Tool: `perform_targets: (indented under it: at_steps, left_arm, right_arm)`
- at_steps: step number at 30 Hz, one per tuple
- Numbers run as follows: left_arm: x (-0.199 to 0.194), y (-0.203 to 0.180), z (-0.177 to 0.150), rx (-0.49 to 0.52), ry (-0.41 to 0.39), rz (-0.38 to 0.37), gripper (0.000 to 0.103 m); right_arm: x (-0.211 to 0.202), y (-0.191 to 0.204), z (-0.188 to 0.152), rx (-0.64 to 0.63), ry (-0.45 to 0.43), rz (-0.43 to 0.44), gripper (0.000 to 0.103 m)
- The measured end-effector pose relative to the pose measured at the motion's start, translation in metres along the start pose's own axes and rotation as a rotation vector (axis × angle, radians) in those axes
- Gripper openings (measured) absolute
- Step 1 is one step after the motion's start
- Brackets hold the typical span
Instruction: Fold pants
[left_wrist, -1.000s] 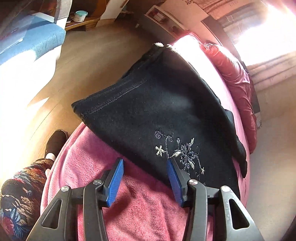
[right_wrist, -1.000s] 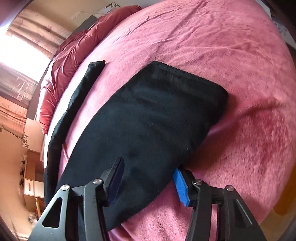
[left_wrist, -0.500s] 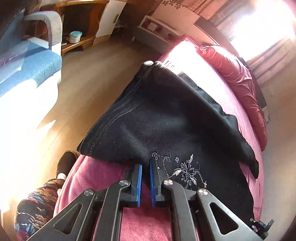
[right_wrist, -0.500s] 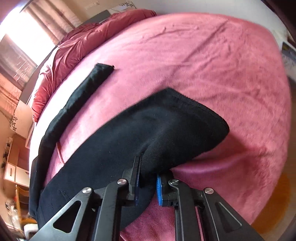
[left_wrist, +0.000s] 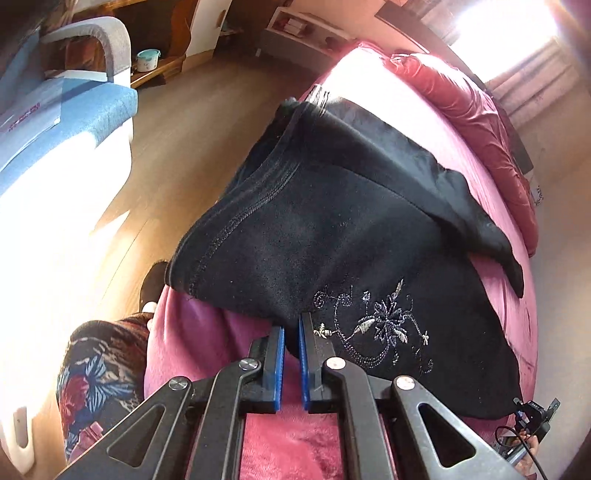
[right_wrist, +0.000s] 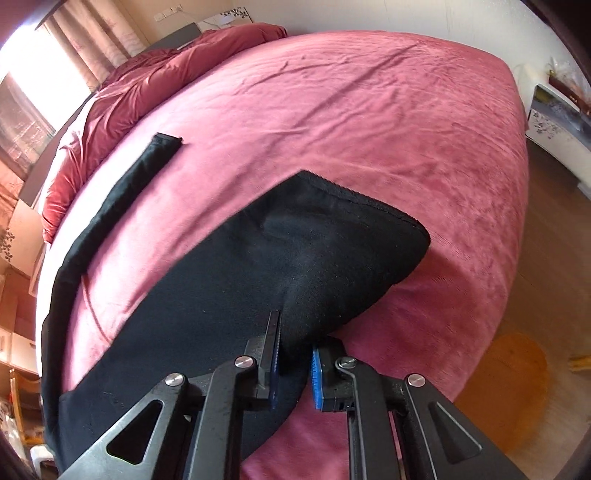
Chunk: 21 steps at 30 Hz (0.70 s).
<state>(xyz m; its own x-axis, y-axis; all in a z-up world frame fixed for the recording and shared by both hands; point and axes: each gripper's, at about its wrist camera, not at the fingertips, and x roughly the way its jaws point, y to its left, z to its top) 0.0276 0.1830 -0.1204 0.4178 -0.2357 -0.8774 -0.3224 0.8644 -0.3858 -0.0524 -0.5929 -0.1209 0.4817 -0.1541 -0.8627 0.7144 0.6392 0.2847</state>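
Black pants (left_wrist: 332, 229) with a pale flower embroidery (left_wrist: 384, 325) lie on a pink bed (left_wrist: 207, 339). My left gripper (left_wrist: 291, 332) is shut on the near edge of the pants beside the embroidery and lifts it a little. In the right wrist view the pants (right_wrist: 221, 295) stretch across the bed (right_wrist: 369, 110), one leg (right_wrist: 122, 192) running to the far left. My right gripper (right_wrist: 295, 347) is shut on the near edge of the other leg, raised into a ridge.
A blue and white chair (left_wrist: 55, 122) stands on the wood floor (left_wrist: 184, 110) left of the bed. A person's patterned leg (left_wrist: 96, 369) is at the bed's near left corner. A red duvet (right_wrist: 147, 74) is bunched at the bed's far end. A white cabinet (right_wrist: 554, 122) stands at the right.
Both grippers closed on the near edge of the pants, from open a second ago. Both have since lifted the cloth, and both cameras have risen.
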Motion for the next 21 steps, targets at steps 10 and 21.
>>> perform_targets:
  at_steps: [10,21]
  left_arm:
    - [-0.046,0.018,0.016,-0.003,0.027,0.062,0.024]
    - [-0.039,0.011,0.143,-0.089,-0.116,-0.063,0.031]
  right_arm:
    - [-0.02,-0.007,0.002,-0.015,-0.042,-0.064,0.055]
    - [-0.062,0.083,-0.015,-0.266,-0.144,0.007,0.066]
